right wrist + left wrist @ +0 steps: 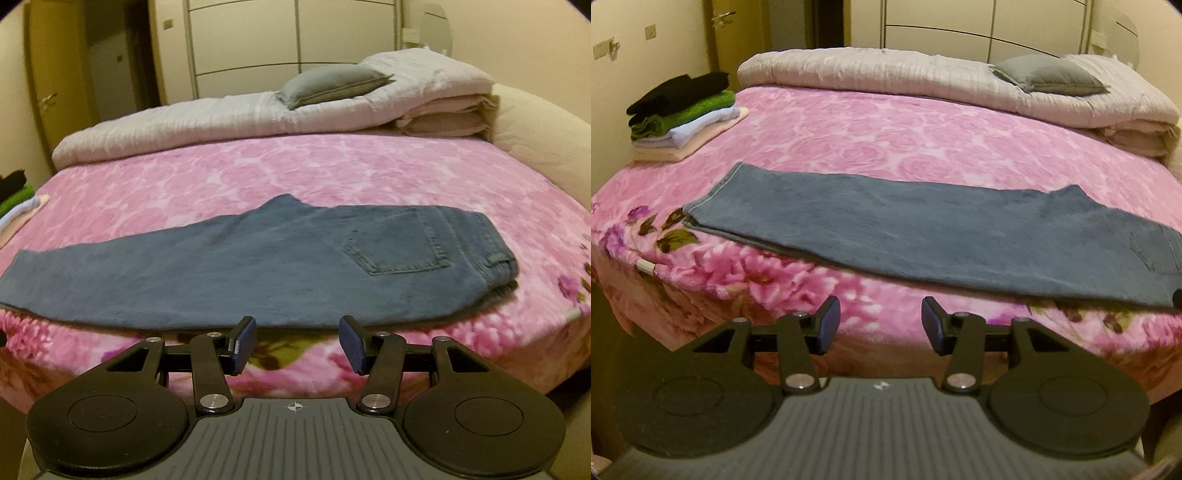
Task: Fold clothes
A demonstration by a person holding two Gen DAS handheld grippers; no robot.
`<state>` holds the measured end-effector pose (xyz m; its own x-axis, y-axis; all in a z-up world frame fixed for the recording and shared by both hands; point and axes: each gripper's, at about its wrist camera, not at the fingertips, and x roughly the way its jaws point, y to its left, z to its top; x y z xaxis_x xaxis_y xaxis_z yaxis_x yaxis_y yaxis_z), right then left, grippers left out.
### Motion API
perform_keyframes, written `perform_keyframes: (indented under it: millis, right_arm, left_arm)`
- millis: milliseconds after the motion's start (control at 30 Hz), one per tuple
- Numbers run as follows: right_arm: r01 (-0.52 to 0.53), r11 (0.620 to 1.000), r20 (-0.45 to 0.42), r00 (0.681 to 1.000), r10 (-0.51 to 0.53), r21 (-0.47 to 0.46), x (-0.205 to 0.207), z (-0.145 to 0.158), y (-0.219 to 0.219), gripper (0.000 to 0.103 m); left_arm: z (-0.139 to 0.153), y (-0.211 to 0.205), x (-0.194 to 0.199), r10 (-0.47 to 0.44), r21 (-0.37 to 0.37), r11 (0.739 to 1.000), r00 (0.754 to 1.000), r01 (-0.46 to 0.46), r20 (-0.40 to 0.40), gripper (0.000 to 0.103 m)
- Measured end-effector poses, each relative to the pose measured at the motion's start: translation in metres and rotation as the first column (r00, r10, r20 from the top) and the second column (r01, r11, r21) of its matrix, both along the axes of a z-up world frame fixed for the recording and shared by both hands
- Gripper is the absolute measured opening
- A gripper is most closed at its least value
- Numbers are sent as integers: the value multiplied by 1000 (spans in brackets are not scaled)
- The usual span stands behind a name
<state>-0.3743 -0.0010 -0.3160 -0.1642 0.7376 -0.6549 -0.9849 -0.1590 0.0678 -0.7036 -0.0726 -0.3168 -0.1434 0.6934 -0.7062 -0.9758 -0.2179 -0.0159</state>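
Note:
Blue jeans point(923, 229) lie flat across the pink flowered bed cover point(886, 133), folded lengthwise with one leg on the other. Their leg hems point left and the waist with a back pocket point(399, 243) lies to the right. My left gripper point(881, 325) hovers open near the bed's front edge, just short of the legs, with nothing between its blue pads. My right gripper point(297, 343) is open too, close in front of the jeans' point(258, 266) near edge below the seat, holding nothing.
A stack of folded clothes point(683, 114), black on green on pale ones, sits at the bed's far left corner. A rolled grey quilt point(905, 74) with a grey pillow point(1049, 75) lies along the far side. Behind stand wardrobe doors point(295, 37) and a door point(731, 29).

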Motion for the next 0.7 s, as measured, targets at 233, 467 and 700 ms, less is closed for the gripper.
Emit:
perform_keyframes:
  millis: [233,467,700]
  right_arm:
    - [-91,996,10,996,91,-19,-37,-5,13,54]
    - [-178,982,14,984,179,-62,-73,-18,21,54]
    - [-244,966,16,969,246,-87,-102,-28,21,54]
  left_arm:
    - [-6,12,-19,40,-29,999,999,-40,14,44]
    - [-14,13,-39,88,-57,995,996,-86,20,44]
    - [-17,7,-62,143,-69,988,990,-141,20,44]
